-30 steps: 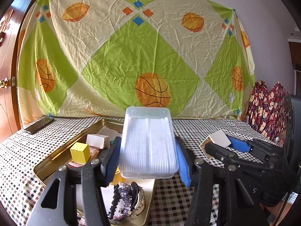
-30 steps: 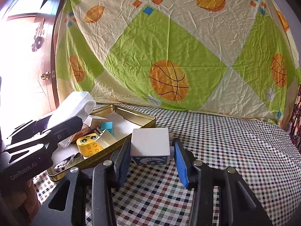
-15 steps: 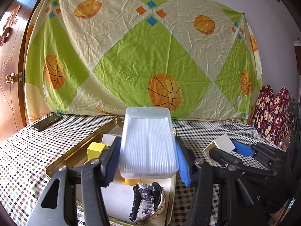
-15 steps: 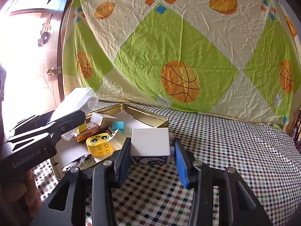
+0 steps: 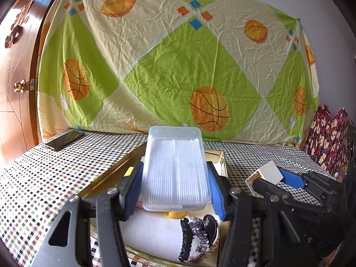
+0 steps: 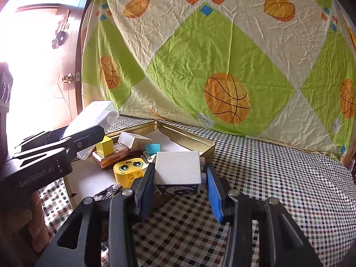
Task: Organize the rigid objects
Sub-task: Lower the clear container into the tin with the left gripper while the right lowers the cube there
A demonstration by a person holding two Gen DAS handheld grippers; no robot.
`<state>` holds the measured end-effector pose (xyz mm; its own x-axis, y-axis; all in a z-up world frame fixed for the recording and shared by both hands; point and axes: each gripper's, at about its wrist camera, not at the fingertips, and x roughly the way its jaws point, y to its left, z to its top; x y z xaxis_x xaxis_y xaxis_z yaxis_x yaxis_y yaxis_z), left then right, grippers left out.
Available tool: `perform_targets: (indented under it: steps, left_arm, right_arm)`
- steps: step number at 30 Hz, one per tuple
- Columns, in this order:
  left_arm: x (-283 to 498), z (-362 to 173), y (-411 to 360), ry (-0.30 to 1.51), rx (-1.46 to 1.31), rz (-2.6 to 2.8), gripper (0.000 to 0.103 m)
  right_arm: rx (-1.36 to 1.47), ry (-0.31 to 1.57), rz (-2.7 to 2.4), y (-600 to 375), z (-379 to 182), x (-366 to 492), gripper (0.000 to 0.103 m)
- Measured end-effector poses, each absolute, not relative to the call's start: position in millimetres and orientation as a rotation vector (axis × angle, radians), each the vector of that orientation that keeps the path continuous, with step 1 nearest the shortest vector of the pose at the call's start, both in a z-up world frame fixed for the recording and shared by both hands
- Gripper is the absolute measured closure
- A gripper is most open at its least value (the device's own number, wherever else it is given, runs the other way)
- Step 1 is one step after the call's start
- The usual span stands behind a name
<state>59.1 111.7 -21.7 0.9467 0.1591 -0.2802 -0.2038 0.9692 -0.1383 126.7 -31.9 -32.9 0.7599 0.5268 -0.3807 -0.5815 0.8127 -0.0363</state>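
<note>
1. Left gripper [image 5: 175, 191] pinches a clear plastic box [image 5: 175, 169] by its long sides, holding it tilted above the gold tin tray [image 5: 219, 160]; what the box holds cannot be made out.
2. Right gripper [image 6: 178, 178] is clamped on a white cube [image 6: 178, 166] with a dark printed front, held above the checkered tablecloth [image 6: 278, 178] just beside the tray's near corner.
3. Inside the tray [image 6: 189, 138], on a white liner, lie a yellow block with a cartoon face [image 6: 129, 173], a small yellow cube [image 6: 106, 148] sitting on a brown case [image 6: 111, 156], a white carton [image 6: 131, 139], a teal block [image 6: 153, 148] and a purple crystal cluster [image 5: 195, 238].
4. A black phone [image 5: 65, 139] lies on the cloth, well apart from the tray.
</note>
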Motion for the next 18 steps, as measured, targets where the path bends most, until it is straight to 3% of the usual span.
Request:
perform_targets:
  steps: [18]
  left_arm:
    - [78, -24, 155, 0.405, -0.155, 0.253, 0.049]
  right_arm:
    - [-0.188, 0.409, 0.671, 26, -14, 165, 0.057]
